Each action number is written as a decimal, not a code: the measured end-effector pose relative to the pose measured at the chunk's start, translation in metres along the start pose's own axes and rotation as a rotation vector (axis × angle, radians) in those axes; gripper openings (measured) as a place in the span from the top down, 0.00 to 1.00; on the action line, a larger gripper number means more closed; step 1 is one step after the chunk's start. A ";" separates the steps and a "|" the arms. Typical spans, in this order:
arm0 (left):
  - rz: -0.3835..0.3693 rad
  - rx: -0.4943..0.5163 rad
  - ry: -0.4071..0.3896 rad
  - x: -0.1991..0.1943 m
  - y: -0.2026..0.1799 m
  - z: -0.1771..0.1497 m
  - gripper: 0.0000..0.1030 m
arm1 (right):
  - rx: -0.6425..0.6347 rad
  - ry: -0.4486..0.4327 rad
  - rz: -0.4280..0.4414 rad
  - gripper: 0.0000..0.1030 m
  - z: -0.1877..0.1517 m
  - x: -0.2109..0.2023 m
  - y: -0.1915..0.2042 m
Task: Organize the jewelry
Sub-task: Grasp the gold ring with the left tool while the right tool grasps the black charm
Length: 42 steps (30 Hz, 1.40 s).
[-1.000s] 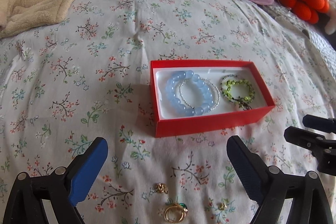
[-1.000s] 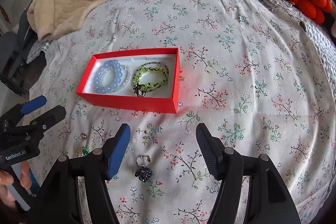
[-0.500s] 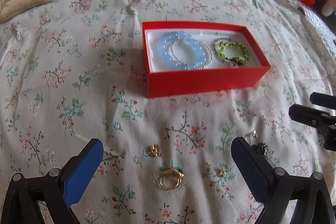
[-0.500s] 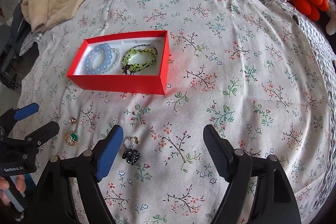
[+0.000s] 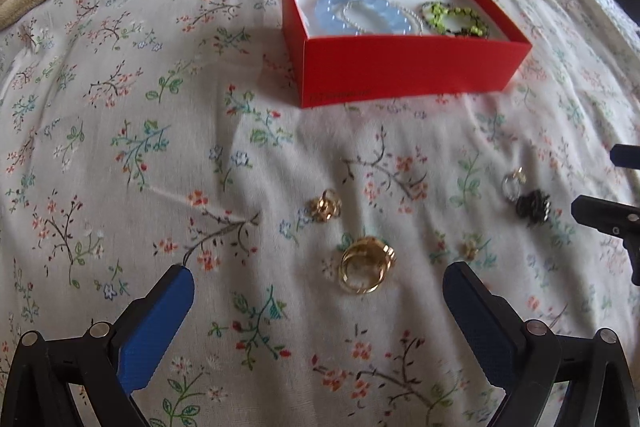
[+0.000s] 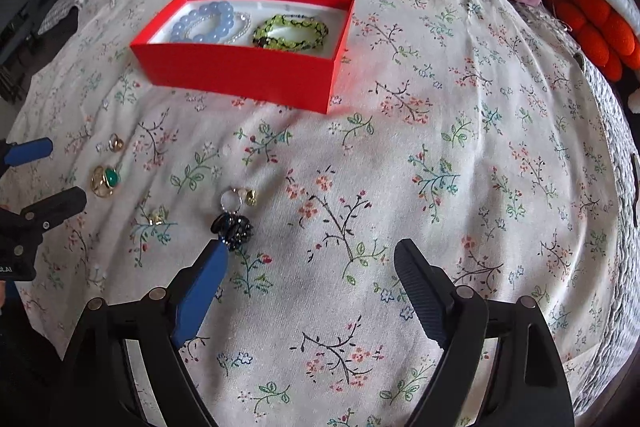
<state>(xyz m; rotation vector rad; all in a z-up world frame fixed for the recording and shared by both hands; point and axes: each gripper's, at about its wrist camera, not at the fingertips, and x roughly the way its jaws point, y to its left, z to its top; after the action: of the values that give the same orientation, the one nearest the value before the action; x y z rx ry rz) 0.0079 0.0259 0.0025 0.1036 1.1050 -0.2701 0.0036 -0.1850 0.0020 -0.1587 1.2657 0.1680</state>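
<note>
gold ring (image 5: 366, 269) lies flat on the bedspread (image 5: 120, 147) just ahead of the left gripper (image 5: 318, 285), centred between its wide, empty jaws, while the right gripper (image 6: 312, 269), its empty jaws just widened, sits beside the black charm (image 6: 234, 225).

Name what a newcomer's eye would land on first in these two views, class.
The red box on the floral bedspread, holding a blue bead bracelet and a green one. Nearer the camera lie loose pieces: a gold ring with a green stone and a black beaded charm.
</note>
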 end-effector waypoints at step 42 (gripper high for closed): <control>-0.174 0.266 -0.123 0.016 -0.022 -0.030 0.38 | -0.150 -0.116 0.124 0.08 -0.025 0.030 0.046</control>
<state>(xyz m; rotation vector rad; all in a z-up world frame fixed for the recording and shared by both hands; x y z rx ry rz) -0.0174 0.0090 -0.0243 0.2249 0.9522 -0.5727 -0.0208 -0.1442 -0.0348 -0.1971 1.1480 0.3744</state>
